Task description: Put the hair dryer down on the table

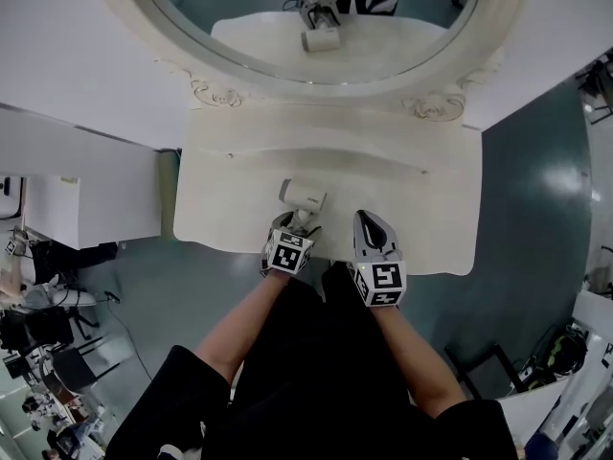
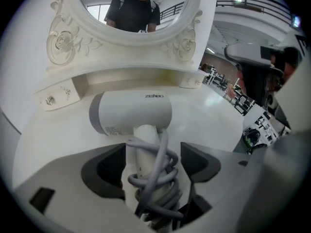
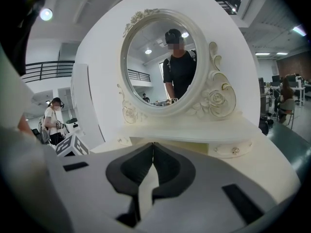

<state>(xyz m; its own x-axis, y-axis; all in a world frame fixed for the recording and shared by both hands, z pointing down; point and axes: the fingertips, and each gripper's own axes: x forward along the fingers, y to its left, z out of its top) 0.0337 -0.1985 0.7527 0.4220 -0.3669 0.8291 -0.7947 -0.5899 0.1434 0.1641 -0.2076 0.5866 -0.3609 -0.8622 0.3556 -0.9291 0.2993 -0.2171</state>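
A white hair dryer point(image 1: 303, 195) lies on the cream dressing table point(image 1: 421, 209), near its front edge. In the left gripper view its barrel point(image 2: 133, 113) points sideways, and a grey cord point(image 2: 163, 171) is wound round the handle. My left gripper point(image 1: 299, 226) stands open around that handle, with a gap between each dark pad and the handle point(image 2: 146, 144). My right gripper point(image 1: 369, 220) hovers just to the right at the table's front edge, shut with nothing between its pads point(image 3: 146, 169).
An ornate oval mirror point(image 1: 287, 27) rises at the back of the table above a low shelf point(image 3: 194, 130) with small drawer knobs. A white wall panel point(image 1: 86, 190) flanks the table's left. Grey floor point(image 1: 536, 190) lies to the right.
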